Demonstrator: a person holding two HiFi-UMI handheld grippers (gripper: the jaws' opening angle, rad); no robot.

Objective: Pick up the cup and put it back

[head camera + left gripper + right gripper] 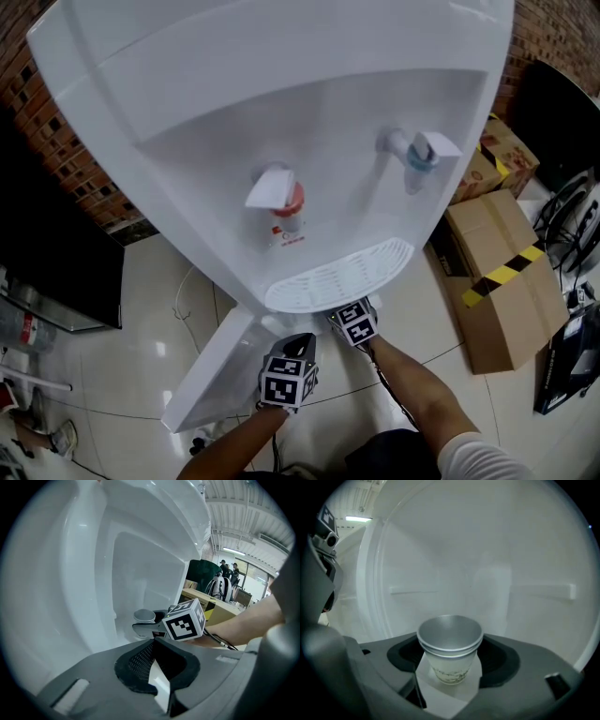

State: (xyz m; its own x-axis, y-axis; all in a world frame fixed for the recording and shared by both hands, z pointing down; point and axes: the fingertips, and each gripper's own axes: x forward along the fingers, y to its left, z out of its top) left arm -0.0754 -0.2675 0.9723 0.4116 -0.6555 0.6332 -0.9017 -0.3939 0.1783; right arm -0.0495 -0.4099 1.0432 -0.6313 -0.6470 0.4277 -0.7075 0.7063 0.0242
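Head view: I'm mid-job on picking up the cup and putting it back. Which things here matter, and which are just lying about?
Job in hand:
- cup, held in the right gripper
- water dispenser and its drip tray, close by that gripper

Just lying about:
- cardboard boxes on the floor at right
- black cables beyond them

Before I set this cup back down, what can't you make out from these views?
- Head view: the cup and the right claw are hidden under the drip tray.
- Right gripper view: the claw's body hides what lies below the cup; its print is too blurred.
- Left gripper view: only the cup's rim shows; the right claw covers the rest.
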